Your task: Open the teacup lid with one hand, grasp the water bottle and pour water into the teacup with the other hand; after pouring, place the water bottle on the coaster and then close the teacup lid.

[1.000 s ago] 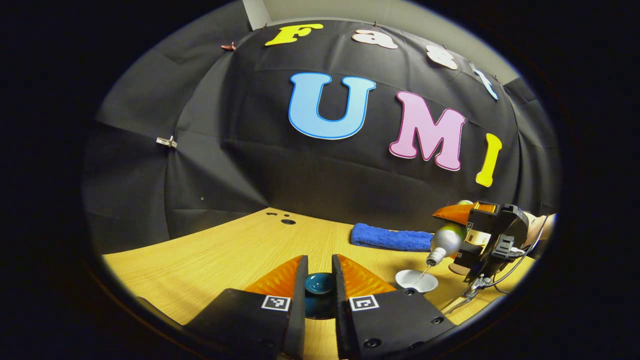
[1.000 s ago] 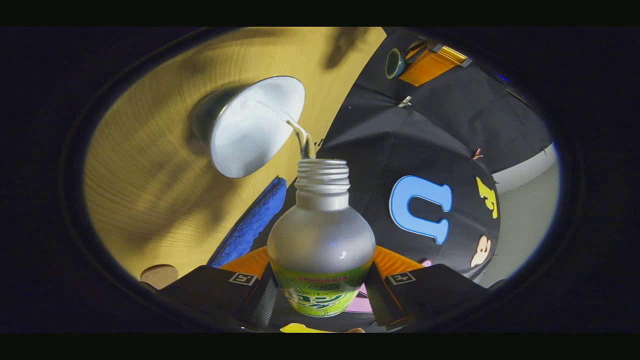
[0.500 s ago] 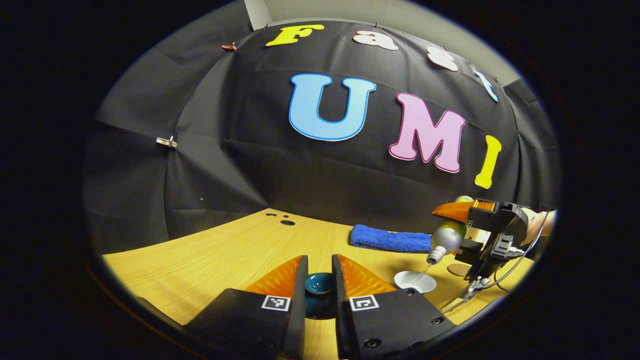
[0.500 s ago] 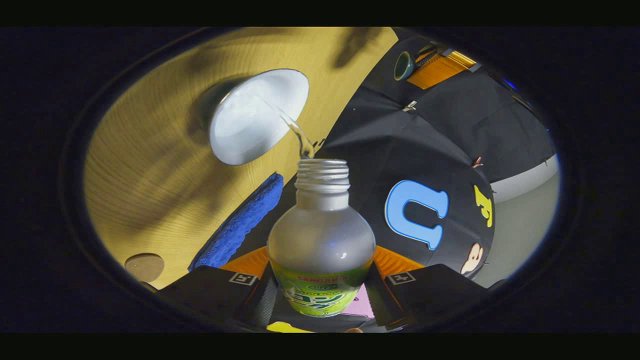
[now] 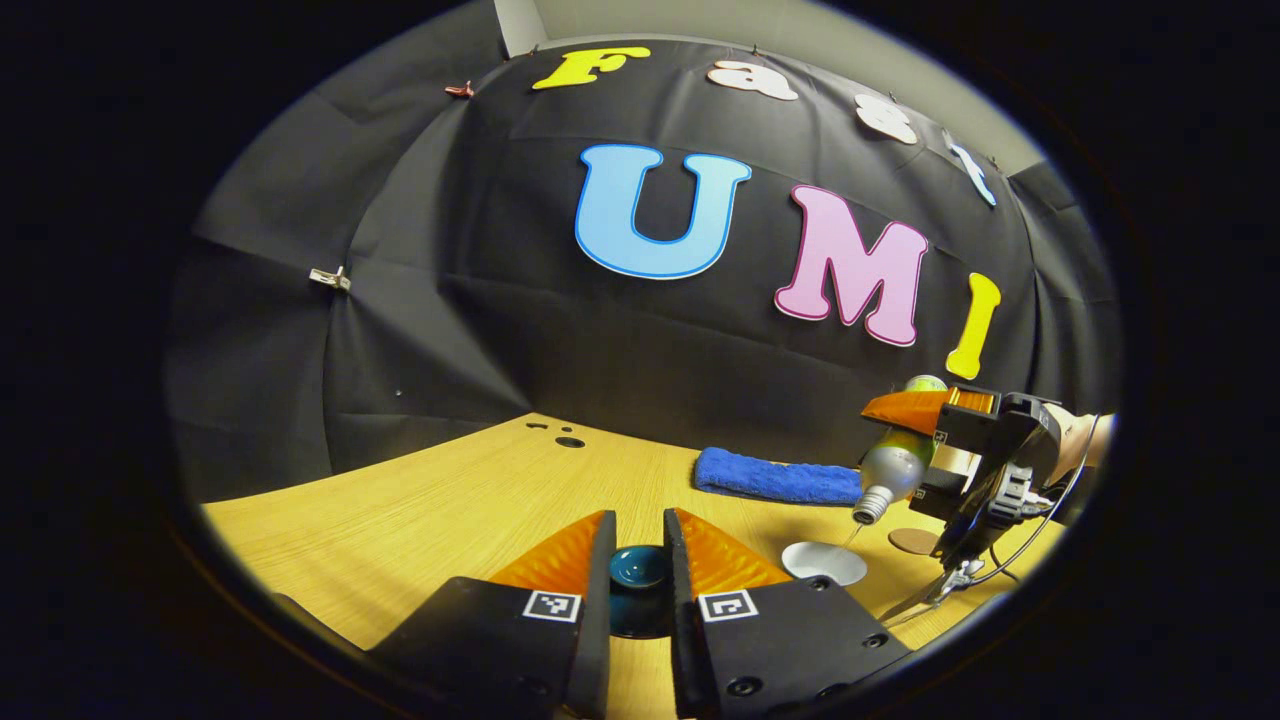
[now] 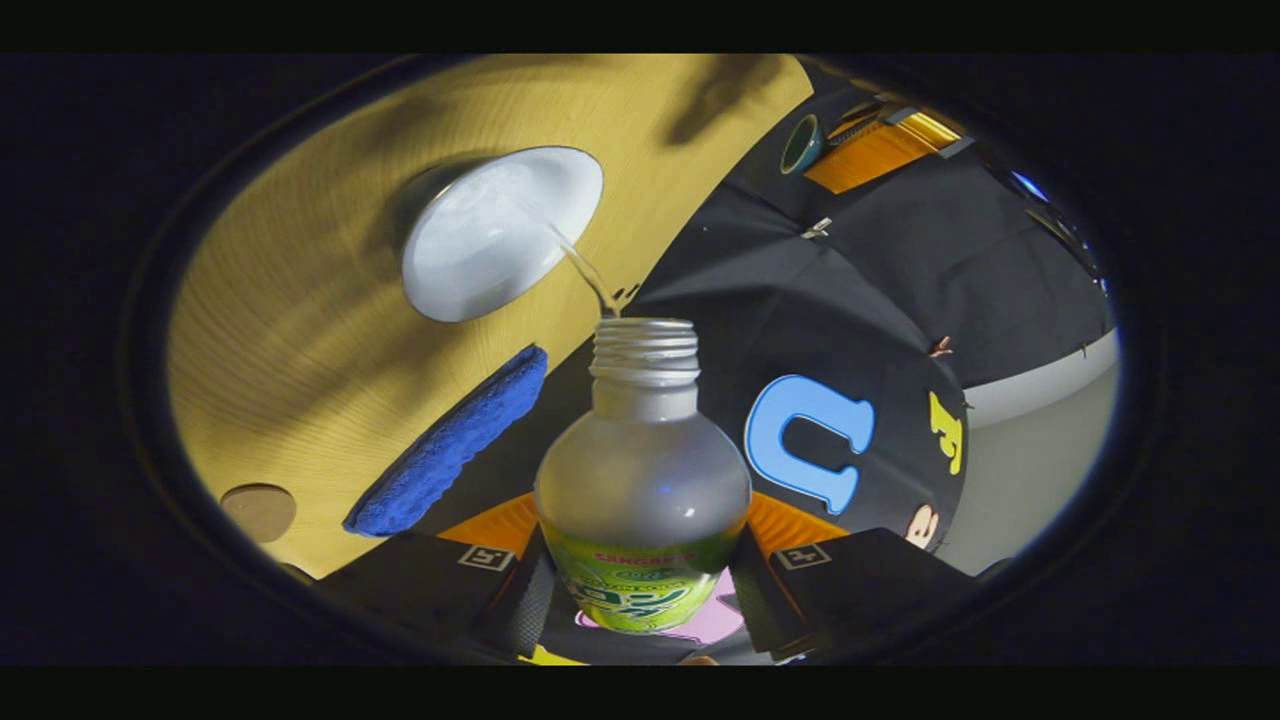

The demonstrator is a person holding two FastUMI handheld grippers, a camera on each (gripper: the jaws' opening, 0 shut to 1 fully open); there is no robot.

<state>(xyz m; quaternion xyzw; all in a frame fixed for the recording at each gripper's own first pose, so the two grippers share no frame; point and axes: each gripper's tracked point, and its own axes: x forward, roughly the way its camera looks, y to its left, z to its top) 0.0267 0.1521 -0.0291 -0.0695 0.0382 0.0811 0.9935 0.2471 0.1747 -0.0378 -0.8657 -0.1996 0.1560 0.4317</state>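
Nearest, in the right gripper view: right gripper (image 6: 640, 575) clamps the water bottle (image 6: 642, 480) by its lower body, jaws pressed on both sides. Bottle's long axis runs along the fingers toward 12 o'clock, mouth tipped down. A thin stream arcs from the mouth toward 10 o'clock into the open teacup (image 6: 495, 235). Blue towel (image 6: 450, 445) at 8 o'clock; coaster (image 6: 258, 511) beyond it, low left, well apart from the cup. Judged next: tilt upright, then carry toward the coaster. Left gripper (image 5: 640, 565) holds the teacup lid (image 5: 638, 568) in narrow jaws over the table (image 5: 420, 520); teacup sits at its 3 o'clock.
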